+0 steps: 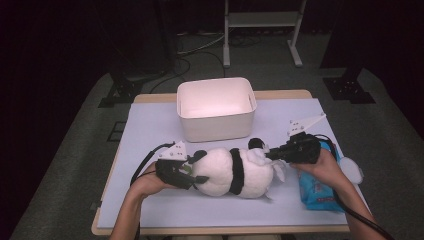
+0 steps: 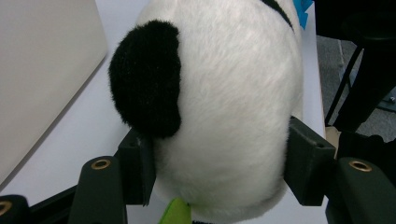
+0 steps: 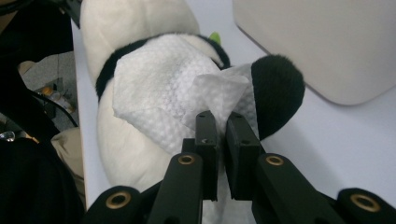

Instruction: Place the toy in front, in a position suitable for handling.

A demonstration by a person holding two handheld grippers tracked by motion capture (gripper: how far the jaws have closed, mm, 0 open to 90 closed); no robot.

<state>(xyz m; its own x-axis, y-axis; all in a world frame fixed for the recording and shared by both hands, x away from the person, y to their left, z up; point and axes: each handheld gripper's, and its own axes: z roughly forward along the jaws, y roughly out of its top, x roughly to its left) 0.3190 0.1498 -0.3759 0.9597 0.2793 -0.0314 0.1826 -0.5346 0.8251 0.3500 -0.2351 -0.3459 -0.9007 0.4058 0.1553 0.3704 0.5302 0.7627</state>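
Wiping looks to be the step in hand: the left tongs (image 1: 186, 172) clamp the panda toy (image 1: 235, 172) lying mid-worktop (image 1: 150, 125) near the white bin (image 1: 216, 107), while the right tongs (image 1: 272, 153), clenched on a wet wipe (image 3: 159, 100), should next drag it across the fur.

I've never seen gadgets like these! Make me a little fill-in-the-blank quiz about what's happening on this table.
1. The left gripper clamps the white body of a plush ____.
2. The right gripper pinches a white ____ that lies against the toy panda.
3. Behind the toy stands an empty white ____.
4. Under the person's right hand lies a ____-coloured packet.

Missing words: panda; wipe; bin; blue
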